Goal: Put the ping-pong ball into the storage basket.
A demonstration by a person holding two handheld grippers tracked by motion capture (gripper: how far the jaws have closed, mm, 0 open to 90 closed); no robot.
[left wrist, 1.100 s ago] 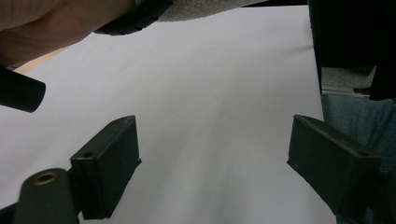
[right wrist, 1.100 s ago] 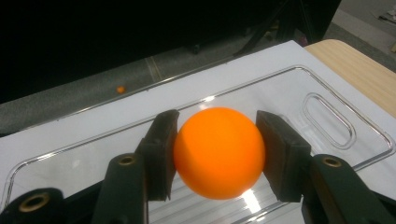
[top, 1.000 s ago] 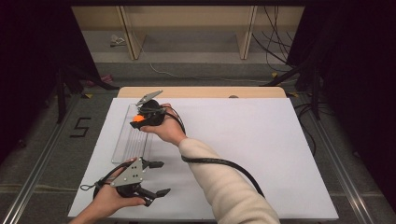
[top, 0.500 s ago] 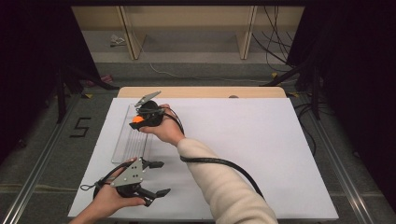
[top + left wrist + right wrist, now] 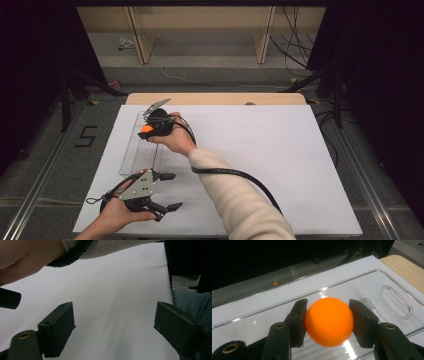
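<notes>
An orange ball [image 5: 329, 321] is pinched between the two black jaws of my right gripper [image 5: 328, 321], which is shut on it. In the high view that gripper [image 5: 148, 129] hangs over the far end of a clear plastic tray [image 5: 135, 157] at the table's left, the ball [image 5: 146, 128] showing orange at its tip. The tray [image 5: 367, 287] lies just below the ball. My left gripper [image 5: 169, 191] sits near the table's front left edge, jaws wide apart with nothing between them [image 5: 113, 326], over bare white surface.
A white sheet [image 5: 260, 150] covers the table, with a strip of wood [image 5: 215, 98] along its far edge. The person's right forearm [image 5: 225, 190] and a black cable [image 5: 240, 176] cross the front middle. A small orange ball [image 5: 276, 283] lies on the floor beyond the table.
</notes>
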